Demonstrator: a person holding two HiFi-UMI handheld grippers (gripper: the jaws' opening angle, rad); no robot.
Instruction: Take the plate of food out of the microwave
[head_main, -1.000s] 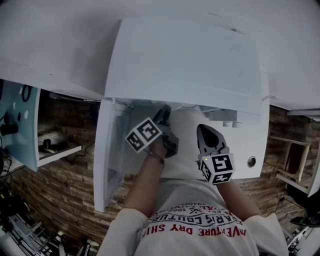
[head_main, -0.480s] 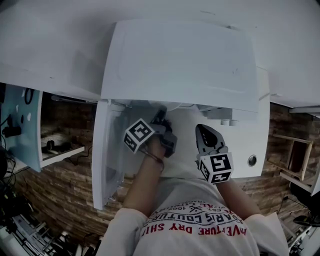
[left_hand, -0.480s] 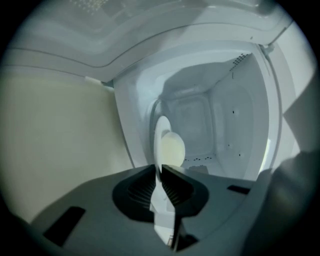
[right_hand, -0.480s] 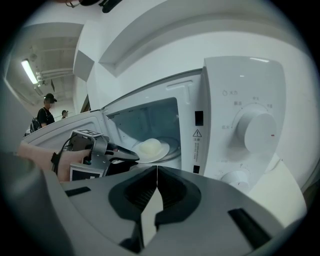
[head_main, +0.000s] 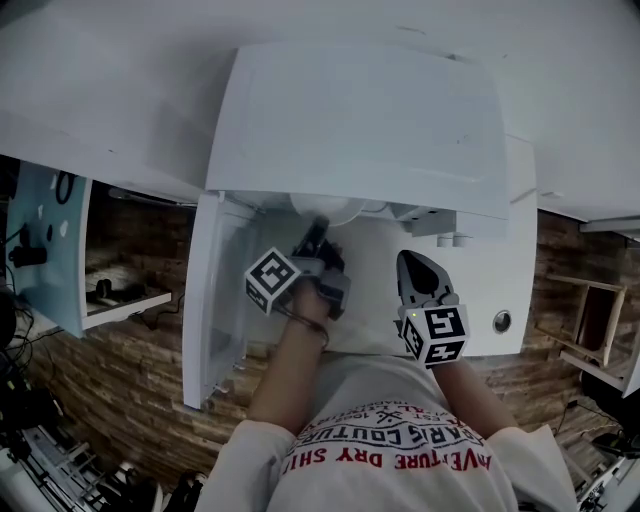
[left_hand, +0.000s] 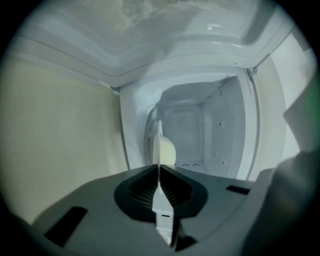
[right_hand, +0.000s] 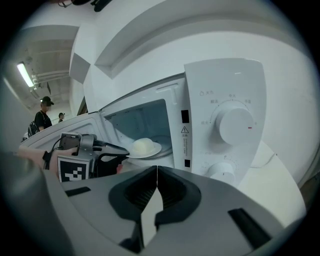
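A white plate (right_hand: 145, 149) with a pale round bun (right_hand: 143, 145) sits at the mouth of the open white microwave (head_main: 370, 130). My left gripper (head_main: 318, 240) reaches into the opening. Its jaws have just been closing, and they are shut on the plate's near rim. In the left gripper view the plate (left_hand: 159, 142) shows edge-on between the pads, with the bun (left_hand: 168, 152) beside it and the oven cavity behind. My right gripper (head_main: 415, 272) hangs in front of the control panel, shut, with nothing in its jaws (right_hand: 157, 170).
The microwave door (head_main: 215, 300) stands swung open at the left. Two dials (right_hand: 232, 122) sit on the panel at the right. A blue cabinet door (head_main: 50, 250) and a shelf lie further left. Brick-pattern flooring shows below. People stand far off (right_hand: 44, 112).
The left gripper's jaws have closed onto the plate's rim, and the gripper has rolled and risen a little. More of the plate's white edge shows at the opening. The right gripper has stayed put.
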